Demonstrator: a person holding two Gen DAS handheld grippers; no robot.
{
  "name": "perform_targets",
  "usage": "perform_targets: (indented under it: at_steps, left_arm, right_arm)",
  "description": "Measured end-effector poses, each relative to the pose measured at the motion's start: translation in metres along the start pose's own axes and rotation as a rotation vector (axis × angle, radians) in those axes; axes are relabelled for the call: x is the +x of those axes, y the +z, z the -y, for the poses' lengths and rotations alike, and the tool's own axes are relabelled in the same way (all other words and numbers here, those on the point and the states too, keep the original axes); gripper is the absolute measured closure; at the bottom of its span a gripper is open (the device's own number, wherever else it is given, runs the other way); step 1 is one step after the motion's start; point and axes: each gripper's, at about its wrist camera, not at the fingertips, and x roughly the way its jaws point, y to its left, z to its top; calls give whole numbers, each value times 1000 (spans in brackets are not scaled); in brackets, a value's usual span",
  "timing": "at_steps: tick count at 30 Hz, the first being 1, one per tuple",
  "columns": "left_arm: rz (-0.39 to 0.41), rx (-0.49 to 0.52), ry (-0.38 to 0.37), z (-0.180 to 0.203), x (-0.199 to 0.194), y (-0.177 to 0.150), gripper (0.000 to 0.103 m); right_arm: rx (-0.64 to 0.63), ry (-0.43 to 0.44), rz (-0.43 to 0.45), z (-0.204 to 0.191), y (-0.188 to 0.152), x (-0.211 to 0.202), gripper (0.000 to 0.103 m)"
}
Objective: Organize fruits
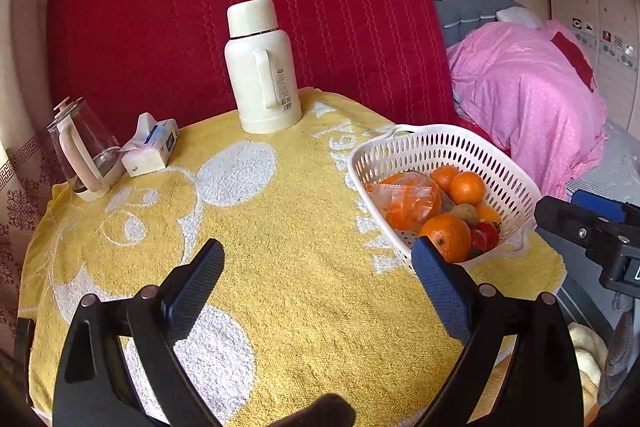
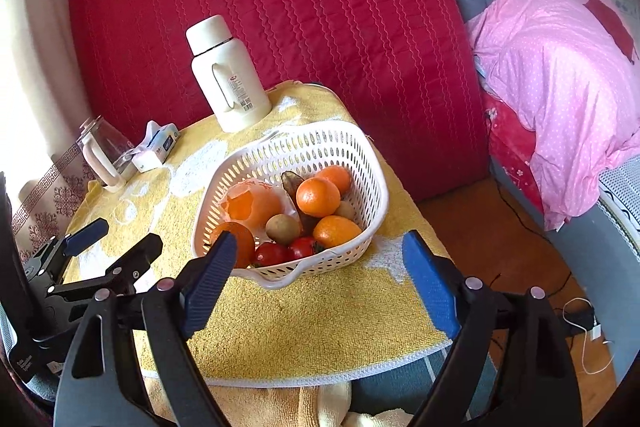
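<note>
A white perforated basket stands on the yellow towel at the table's right. It holds several oranges, a wrapped orange fruit, kiwis, small red fruits and a dark piece. My left gripper is open and empty, above the towel left of the basket. My right gripper is open and empty, in front of the basket's near rim. The left gripper also shows in the right wrist view.
A white thermos jug stands at the table's back. A glass kettle and a tissue pack sit at the back left. A red quilt hangs behind; a pink-covered bed is on the right.
</note>
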Motion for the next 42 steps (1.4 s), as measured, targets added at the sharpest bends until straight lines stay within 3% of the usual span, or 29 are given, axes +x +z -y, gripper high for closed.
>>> perform_targets:
  at_steps: [4, 12, 42]
  left_arm:
    - [6, 9, 41, -2, -1, -4, 9]
    - [-4, -18, 55, -12, 0, -8, 9]
    - [0, -33, 66, -13, -1, -13, 9]
  right_arm:
    - [-33, -25, 6, -6, 0, -2, 9]
    - [-101, -52, 3, -19, -3, 1, 3]
    - [-263, -172, 16, -48, -18, 12, 3]
